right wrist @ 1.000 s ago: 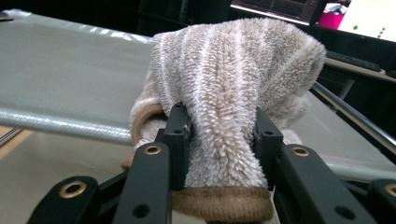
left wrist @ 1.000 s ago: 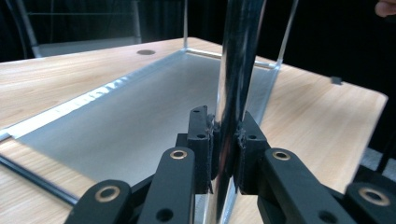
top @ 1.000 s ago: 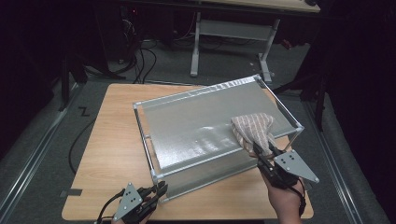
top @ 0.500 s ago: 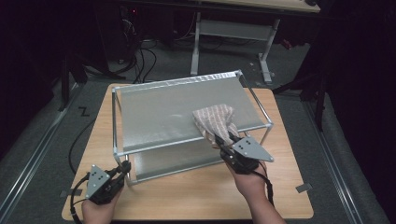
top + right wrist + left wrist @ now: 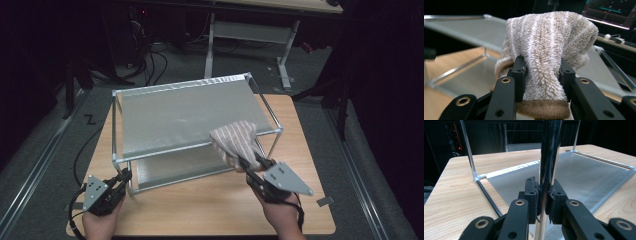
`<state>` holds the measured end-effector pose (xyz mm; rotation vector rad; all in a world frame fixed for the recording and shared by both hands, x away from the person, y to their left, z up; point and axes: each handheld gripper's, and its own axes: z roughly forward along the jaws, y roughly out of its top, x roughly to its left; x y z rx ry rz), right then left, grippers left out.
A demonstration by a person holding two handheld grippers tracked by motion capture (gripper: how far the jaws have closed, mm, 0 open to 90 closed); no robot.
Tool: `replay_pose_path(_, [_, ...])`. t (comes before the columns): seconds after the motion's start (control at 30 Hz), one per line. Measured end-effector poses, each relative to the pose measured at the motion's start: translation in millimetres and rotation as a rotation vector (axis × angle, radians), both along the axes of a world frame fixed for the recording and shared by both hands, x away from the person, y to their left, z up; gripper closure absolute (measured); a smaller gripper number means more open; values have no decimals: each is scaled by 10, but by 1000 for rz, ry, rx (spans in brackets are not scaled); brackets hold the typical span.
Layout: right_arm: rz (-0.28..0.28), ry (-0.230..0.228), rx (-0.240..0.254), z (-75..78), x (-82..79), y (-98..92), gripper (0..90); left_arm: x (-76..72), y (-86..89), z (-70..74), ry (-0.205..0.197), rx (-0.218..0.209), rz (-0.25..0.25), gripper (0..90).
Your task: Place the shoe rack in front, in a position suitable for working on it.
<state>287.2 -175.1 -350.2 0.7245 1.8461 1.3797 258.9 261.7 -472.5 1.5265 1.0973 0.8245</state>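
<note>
— Where's the left claw [image 5: 123, 178]?

— Low at the near left corner of the two-tier metal rack [image 5: 190, 112] on the bench [image 5: 210, 210], clamped tight on its corner post [image 5: 547, 165].

— And the right claw [image 5: 248, 165]?

— Angled up-left from the hand, gripping a striped terry cloth [image 5: 234, 140] that lies on the top shelf's near right edge.

Rack [image 5: 190, 112] standing on the surface [image 5: 215, 210]; cloth [image 5: 234, 141] lying on its top shelf's near right corner; a desk [image 5: 250, 30] standing behind.
</note>
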Motion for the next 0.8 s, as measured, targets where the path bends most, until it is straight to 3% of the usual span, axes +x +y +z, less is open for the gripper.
replay_pose_path(0.07, [-27,27,-49,-222,-232,-230,667,-19,-9,-3,-3,-4,-5,794])
replay_pose_path(0.1, [-36,47,-59,-294,-248,-267,668,-27,-12,-5,-5,-3,-7,794])
replay_pose_path(0.13, [-44,76,-75,-401,-248,-315,668,-34,-15,-5,-6,0,-8,795])
replay_pose_path(0.17, [-44,76,-75,-401,-248,-315,668,-34,-15,-5,-6,0,-8,794])
replay_pose_path(0.2, [-62,164,-81,-665,-196,-404,668,-44,-18,-4,-4,0,-6,795])
replay_pose_path(0.27, [-83,220,-87,-870,-159,-445,669,-48,-20,-4,-4,1,-6,794])
replay_pose_path(0.3, [-85,271,-95,-994,-131,-458,668,-57,-25,-3,-3,3,-5,795])
replay_pose_path(0.37, [-77,305,-143,-1118,-98,-453,665,-58,-24,0,-3,14,-8,795])
replay_pose_path(0.4, [-77,305,-143,-1118,-98,-453,665,-58,-24,0,-3,14,-8,796])
replay_pose_path(0.43, [-81,353,-171,-1247,-50,-447,661,-56,-21,-1,-4,16,-10,796])
replay_pose_path(0.53, [-77,389,-186,-1332,0,-442,639,-57,-23,-1,-4,15,-10,796])
replay_pose_path(0.7, [-83,475,-188,-1415,148,-357,382,-62,-24,1,-4,24,-8,797])
replay_pose_path(0.73, [-83,475,-188,-1415,148,-357,382,-62,-24,1,-4,24,-8,797])
replay_pose_path(0.8, [-100,518,-220,-1467,236,-290,377,-60,-27,16,2,47,-1,798])
